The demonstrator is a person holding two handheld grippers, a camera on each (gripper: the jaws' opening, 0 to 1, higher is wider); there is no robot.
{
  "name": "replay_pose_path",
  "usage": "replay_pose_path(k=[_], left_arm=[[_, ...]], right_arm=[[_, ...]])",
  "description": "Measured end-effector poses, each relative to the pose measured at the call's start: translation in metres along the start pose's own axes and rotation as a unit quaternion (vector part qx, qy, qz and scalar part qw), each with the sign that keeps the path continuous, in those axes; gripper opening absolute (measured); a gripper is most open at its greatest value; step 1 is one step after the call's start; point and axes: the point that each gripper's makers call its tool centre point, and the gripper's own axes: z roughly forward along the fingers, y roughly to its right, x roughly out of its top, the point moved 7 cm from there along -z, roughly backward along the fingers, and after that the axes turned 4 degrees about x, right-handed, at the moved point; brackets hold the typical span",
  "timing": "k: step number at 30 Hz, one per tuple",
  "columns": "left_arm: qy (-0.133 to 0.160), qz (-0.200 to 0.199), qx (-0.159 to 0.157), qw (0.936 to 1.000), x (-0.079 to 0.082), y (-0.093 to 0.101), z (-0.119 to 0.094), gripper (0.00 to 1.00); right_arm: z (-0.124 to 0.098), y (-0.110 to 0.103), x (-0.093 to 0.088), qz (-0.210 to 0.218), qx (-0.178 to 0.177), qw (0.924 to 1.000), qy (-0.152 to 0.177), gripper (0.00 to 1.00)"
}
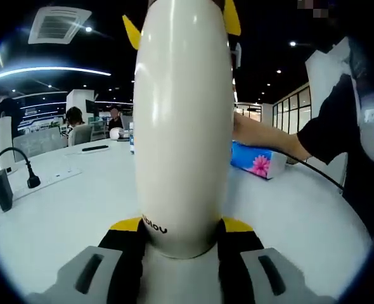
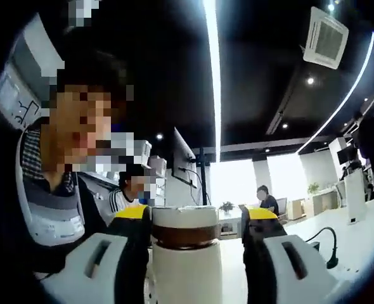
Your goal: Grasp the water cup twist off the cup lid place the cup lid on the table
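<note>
A tall cream-white water cup (image 1: 182, 126) stands upright between the jaws of my left gripper (image 1: 182, 225), which is shut on its lower body. My right gripper (image 1: 181, 22) shows as two yellow tips at the cup's top. In the right gripper view the cup's pale lid (image 2: 186, 218) sits above a brown band (image 2: 186, 237) and the white body (image 2: 187, 272). My right gripper (image 2: 196, 215) straddles the lid: its left jaw lies against it, while a bright gap shows at the right jaw.
The white table (image 1: 66, 209) carries a blue tissue box with a pink flower (image 1: 257, 161), a gooseneck microphone (image 1: 28, 174) and a small black device (image 1: 2, 190). A person's forearm (image 1: 269, 139) reaches in from the right. Other people sit at the far end.
</note>
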Motion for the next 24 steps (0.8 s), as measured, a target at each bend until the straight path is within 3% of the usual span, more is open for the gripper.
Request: replay_pose_path(k=[10,15,18,20,24], left_arm=[[0.0,0.0,-0.001,1.0,0.0,0.0,0.0,0.47],[-0.001,0.0,0.0,1.0,0.0,-0.001,0.001,0.47],[-0.001,0.0,0.0,1.0,0.0,-0.002,0.0,0.47],[-0.001,0.0,0.0,1.0,0.0,-0.003,-0.001,0.47],[-0.001,0.0,0.001,1.0,0.0,0.0,-0.001,0.47]], right_arm=[[0.004,-0.012,-0.005,-0.022,-0.055,0.998,-0.024,0.62],[0.001,-0.025,0.0,-0.052,-0.108,0.9923,-0.035,0.62],[-0.001,-0.032,0.0,-0.079,-0.132,0.9862,-0.062,0.62],[-0.005,-0.037,0.001,-0.112,-0.162,0.9765,-0.087,0.61],[-0.007,-0.045,0.0,-0.128,-0.195,0.9671,-0.101,0.59]])
